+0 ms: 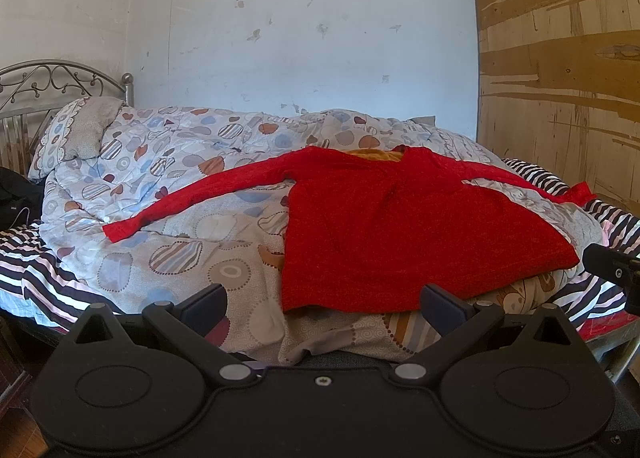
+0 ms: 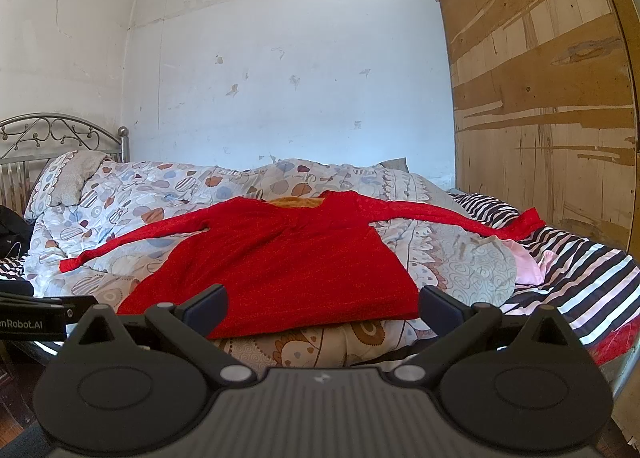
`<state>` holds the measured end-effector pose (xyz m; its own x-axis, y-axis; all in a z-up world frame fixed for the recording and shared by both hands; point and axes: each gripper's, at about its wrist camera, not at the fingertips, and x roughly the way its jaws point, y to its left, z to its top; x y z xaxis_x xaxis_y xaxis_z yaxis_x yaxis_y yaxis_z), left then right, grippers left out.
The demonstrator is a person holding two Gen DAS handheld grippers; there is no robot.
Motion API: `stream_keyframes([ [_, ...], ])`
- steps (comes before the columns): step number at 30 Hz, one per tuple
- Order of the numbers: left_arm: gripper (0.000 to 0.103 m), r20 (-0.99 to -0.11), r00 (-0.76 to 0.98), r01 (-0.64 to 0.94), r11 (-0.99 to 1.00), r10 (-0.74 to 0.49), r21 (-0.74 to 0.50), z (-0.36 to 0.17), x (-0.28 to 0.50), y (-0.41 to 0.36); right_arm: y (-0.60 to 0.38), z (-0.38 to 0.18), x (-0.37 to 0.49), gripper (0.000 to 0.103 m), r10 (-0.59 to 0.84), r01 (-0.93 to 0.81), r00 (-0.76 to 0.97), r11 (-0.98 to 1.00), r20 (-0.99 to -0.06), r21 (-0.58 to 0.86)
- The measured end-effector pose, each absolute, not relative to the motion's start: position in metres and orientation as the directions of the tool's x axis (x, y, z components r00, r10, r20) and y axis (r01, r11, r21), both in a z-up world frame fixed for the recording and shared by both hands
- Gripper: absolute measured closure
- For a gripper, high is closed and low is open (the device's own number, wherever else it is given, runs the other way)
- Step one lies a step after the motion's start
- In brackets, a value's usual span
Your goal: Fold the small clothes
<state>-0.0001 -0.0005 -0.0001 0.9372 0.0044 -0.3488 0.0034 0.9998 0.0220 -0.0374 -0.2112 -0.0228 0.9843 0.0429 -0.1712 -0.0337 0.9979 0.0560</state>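
Note:
A red long-sleeved top [image 1: 400,226] lies spread flat on the bed's patterned quilt [image 1: 180,218], front hem nearest me, both sleeves stretched out to left and right. It also shows in the right wrist view [image 2: 288,258]. My left gripper [image 1: 322,304] is open and empty, just short of the hem. My right gripper [image 2: 322,304] is open and empty, also just before the hem. The right gripper's body [image 1: 612,270] shows at the right edge of the left wrist view.
The quilt [image 2: 160,198] covers a bed with a striped sheet [image 2: 580,278] and a metal headboard [image 1: 52,82] at the left. A pillow [image 1: 76,134] lies by the headboard. A worn wooden panel [image 2: 540,98] stands at the right. A white wall is behind.

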Motion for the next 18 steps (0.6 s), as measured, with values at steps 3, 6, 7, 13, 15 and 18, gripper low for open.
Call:
stream_keyframes([
  [3,0.001,-0.349,0.937,0.003,1.000,0.005,0.023,-0.0002,0.0000,-0.0005,-0.2108,-0.0228,-0.0373,0.000,0.043,-0.034,0.984,0.998,-0.172,0.056],
  [6,0.001,-0.349,0.937,0.004,1.000,0.004,0.023,-0.0003,-0.0002,-0.0005,-0.2106,-0.0229,-0.0374,0.000,0.042,-0.033,0.984,0.998,-0.172,0.057],
  [7,0.001,-0.349,0.937,0.003,1.000,0.005,0.023,-0.0003,-0.0003,-0.0004,-0.2106,-0.0229,-0.0374,0.000,0.043,-0.033,0.984,0.998,-0.172,0.057],
  [13,0.001,-0.349,0.937,0.004,1.000,0.004,0.023,-0.0001,-0.0001,-0.0005,-0.2108,-0.0233,-0.0373,0.000,0.043,-0.033,0.984,0.998,-0.172,0.057],
  [15,0.001,-0.349,0.937,0.004,1.000,0.005,0.023,-0.0001,-0.0004,-0.0007,-0.2111,-0.0234,-0.0373,0.000,0.042,-0.033,0.984,0.998,-0.171,0.057],
  [18,0.001,-0.349,0.937,0.004,1.000,0.004,0.023,0.0001,-0.0011,-0.0006,-0.2102,-0.0232,-0.0370,0.000,0.043,-0.033,0.984,0.998,-0.172,0.058],
])
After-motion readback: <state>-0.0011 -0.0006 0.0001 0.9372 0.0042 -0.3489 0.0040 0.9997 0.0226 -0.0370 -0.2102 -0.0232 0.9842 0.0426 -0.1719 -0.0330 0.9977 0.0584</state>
